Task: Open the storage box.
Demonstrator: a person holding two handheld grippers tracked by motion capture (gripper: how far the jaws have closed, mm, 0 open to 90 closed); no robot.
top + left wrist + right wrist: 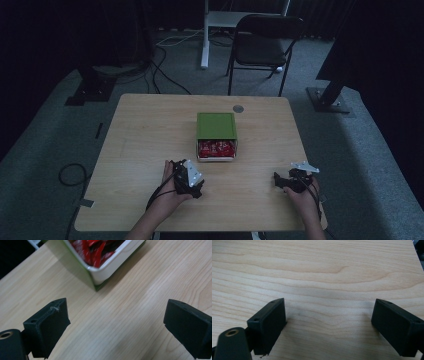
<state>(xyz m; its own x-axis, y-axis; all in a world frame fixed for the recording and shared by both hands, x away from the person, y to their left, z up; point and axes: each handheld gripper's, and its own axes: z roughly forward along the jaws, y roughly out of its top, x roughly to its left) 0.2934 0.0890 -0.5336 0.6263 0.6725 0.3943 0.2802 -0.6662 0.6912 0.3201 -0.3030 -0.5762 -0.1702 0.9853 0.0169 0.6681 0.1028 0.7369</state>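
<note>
High view shows a pale wooden table (150, 145) with straight grain and rounded corners, and near its middle a box (216, 135) made of a flat green rectangular sleeve with a white tray slid partly out toward the person. Glossy red packets (216, 148) crowd the exposed part of the tray. In the left gripper view the tray has a smooth white wall with a rounded corner, the green sleeve wraps it below, and the packets look crinkled and shiny.

2 hand-held grippers rest low over the near part of the table. Left hand-held gripper (191, 181) sits just short of the box's open end, its matte black block-shaped jaws spread wide with only bare wood between them. Right hand-held gripper (286, 181) is well apart from the box toward the table's right edge, its jaws equally wide and empty, touching nothing but perhaps the wood beneath.
</note>
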